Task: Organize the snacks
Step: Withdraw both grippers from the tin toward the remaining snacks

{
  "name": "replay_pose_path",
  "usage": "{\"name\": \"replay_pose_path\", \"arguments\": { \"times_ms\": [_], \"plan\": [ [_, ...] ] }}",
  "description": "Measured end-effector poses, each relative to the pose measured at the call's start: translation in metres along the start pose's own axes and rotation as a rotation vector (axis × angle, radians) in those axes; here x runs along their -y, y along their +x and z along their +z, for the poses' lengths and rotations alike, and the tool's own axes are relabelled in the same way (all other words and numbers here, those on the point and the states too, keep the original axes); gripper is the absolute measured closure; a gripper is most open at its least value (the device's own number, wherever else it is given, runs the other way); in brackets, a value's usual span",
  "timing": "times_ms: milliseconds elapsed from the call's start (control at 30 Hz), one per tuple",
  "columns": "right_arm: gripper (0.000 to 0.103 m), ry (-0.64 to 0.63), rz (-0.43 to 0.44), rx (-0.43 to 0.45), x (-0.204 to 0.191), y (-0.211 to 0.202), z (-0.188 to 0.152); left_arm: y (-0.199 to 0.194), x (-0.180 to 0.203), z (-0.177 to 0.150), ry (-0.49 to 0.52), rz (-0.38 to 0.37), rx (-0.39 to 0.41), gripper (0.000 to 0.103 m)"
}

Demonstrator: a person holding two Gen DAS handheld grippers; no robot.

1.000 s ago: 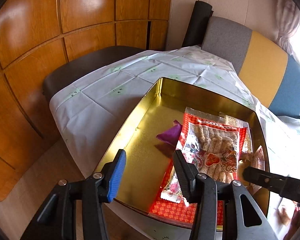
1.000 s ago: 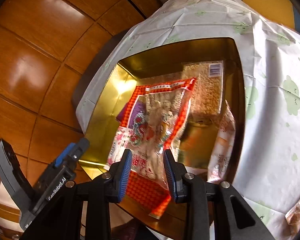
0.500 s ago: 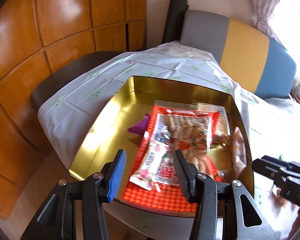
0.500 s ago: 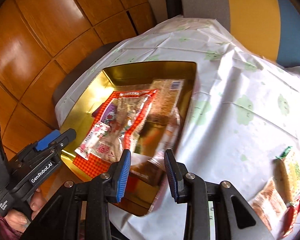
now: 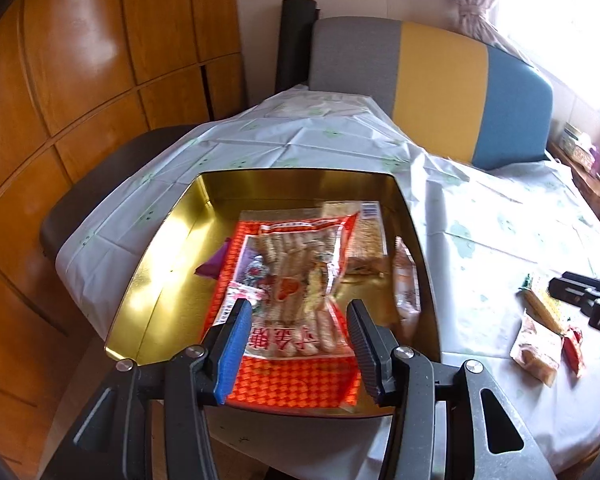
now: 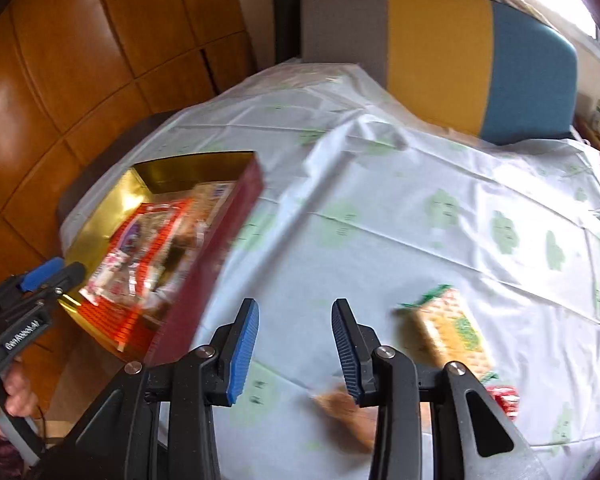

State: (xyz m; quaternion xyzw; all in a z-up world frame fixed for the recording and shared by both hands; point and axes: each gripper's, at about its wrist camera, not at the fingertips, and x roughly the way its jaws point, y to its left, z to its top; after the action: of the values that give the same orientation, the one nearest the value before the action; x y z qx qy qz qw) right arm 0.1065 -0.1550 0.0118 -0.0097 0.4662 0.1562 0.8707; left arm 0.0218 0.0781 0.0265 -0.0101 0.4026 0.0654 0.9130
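Across the cloth-covered table [image 6: 380, 216], the gold tin [image 5: 172, 248] already holds several snacks, the big red packet [image 5: 296, 280] on top, while a yellow-green packet [image 6: 452, 328], a brownish one [image 6: 344, 404] and a red scrap [image 6: 504, 396] wait outside (so the job looks partly done). Right gripper [image 6: 295, 344] hovers near these, jaws opening, nothing between them. Left gripper [image 5: 298, 340] hangs partly open over the tin, empty.
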Motion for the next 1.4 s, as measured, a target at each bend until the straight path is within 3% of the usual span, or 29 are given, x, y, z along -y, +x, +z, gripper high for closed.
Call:
{"name": "replay_pose_path", "arguments": {
  "times_ms": [300,433,600,833,1100,1300,1400],
  "plan": [
    [0.065,0.046,-0.199,0.026,0.110,-0.024,-0.016,-0.002,0.043,-0.001,0.090,-0.026,-0.035,0.051],
    [0.065,0.284,-0.309,0.019,0.174,-0.026,-0.025,-0.001,0.074,-0.005,0.168,-0.047,-0.051,0.051],
    [0.065,0.514,-0.247,-0.050,0.218,-0.024,-0.033,0.007,0.118,-0.014,0.267,-0.110,-0.088,0.051],
    [0.064,0.548,-0.202,-0.084,0.219,-0.023,-0.038,0.023,0.159,-0.030,0.369,-0.167,-0.147,0.051],
    [0.064,0.510,-0.155,-0.092,0.210,-0.021,-0.035,0.036,0.173,-0.047,0.365,-0.251,-0.230,0.051],
    [0.064,0.394,-0.089,-0.127,0.187,-0.015,-0.032,0.039,0.177,-0.046,0.334,-0.321,-0.260,0.051],
    [0.064,0.382,-0.104,-0.124,0.186,-0.016,-0.031,0.044,0.173,-0.054,0.316,-0.328,-0.289,0.051]
  ]
}}
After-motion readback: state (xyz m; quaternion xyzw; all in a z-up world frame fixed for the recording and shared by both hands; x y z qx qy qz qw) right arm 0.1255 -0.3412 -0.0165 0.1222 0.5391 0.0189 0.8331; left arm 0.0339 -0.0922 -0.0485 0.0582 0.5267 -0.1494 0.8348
